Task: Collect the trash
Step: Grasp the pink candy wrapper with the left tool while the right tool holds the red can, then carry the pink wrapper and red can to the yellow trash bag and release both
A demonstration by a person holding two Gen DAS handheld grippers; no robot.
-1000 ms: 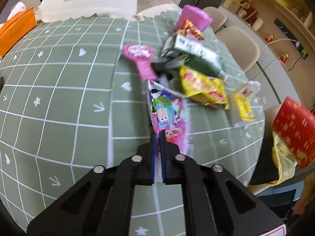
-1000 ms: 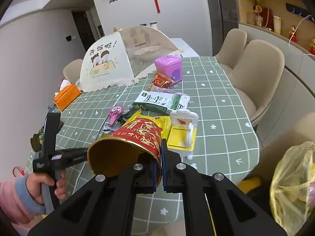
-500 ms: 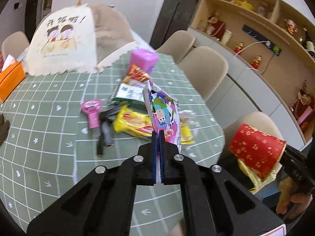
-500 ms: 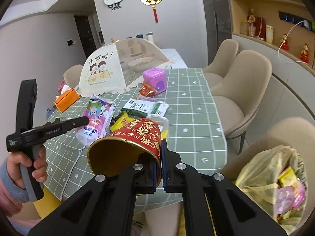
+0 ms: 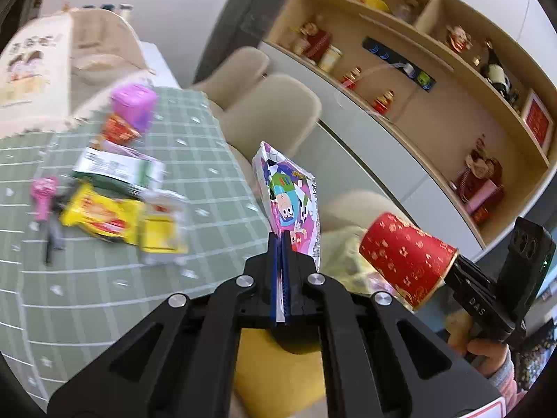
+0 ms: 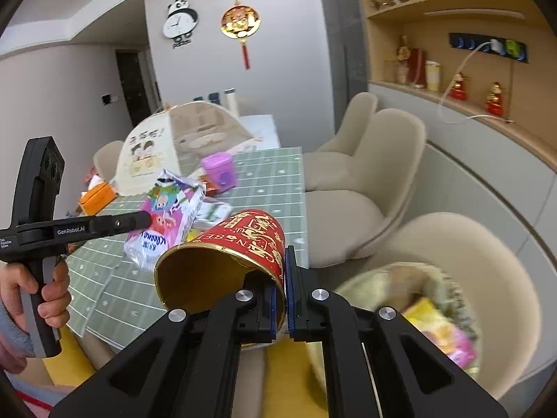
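wrapper [image 5: 290, 195] pinched – cup [image 6: 240, 244] too (rim)

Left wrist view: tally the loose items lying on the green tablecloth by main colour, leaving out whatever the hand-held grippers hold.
Yellow: 2, wrapper, packet
Pink or purple: 2, box, small pink item
Green and white: 1, pack
Red: 1, wrapper
Black: 1, item
Total: 7

A home dining room is showing: beige chairs [image 6: 379, 160] are lining a gridded-cloth bench [image 6: 278, 188], a panda clock [image 6: 180, 22] is hanging, figurines are filling shelves [image 5: 435, 80].
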